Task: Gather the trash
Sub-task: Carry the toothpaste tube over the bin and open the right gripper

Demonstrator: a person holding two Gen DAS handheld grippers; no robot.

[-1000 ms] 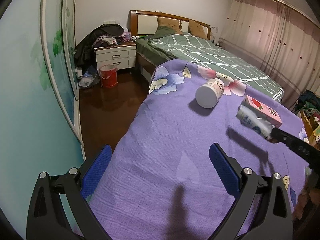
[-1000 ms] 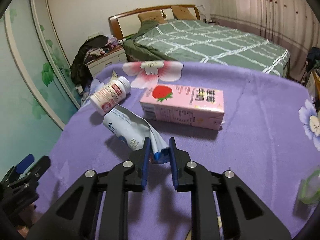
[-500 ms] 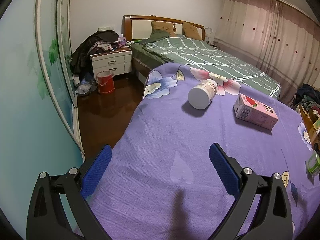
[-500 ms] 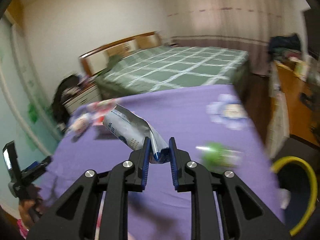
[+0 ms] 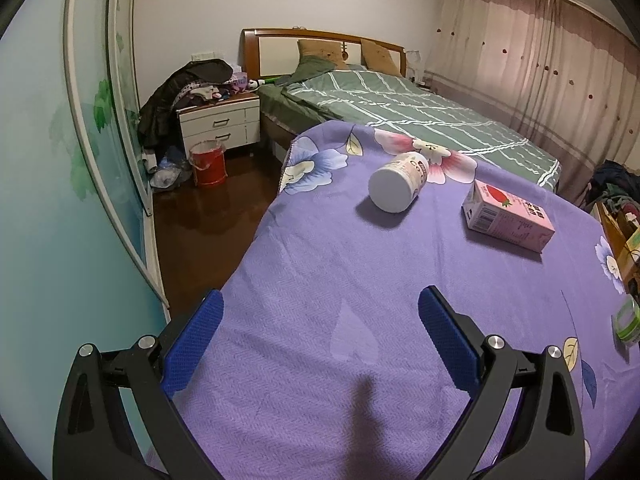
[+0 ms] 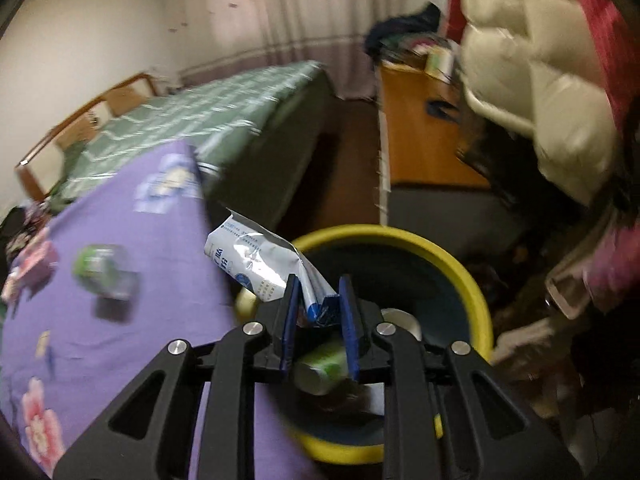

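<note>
Foil pouch (image 6: 256,264) now over yellow-rimmed bin (image 6: 460,268), green-labelled can (image 6: 324,368) inside.

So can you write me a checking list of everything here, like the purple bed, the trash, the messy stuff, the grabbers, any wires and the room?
Surface: purple flowered blanket, flat.
Job's things: white bottle and pink strawberry carton lie apart on the blanket; small green-and-clear container near its right edge; blue-white wrapper over the yellow-rimmed bin, which already holds a green-labelled can.
Clutter: clothes heap on the nightstand; red bucket on the floor.
Grippers: left gripper wide open, empty; right gripper has just been opening, wrapper's end between its jaws.
Cables: nothing seen.
Surroundings: green bed, curtains.
</note>
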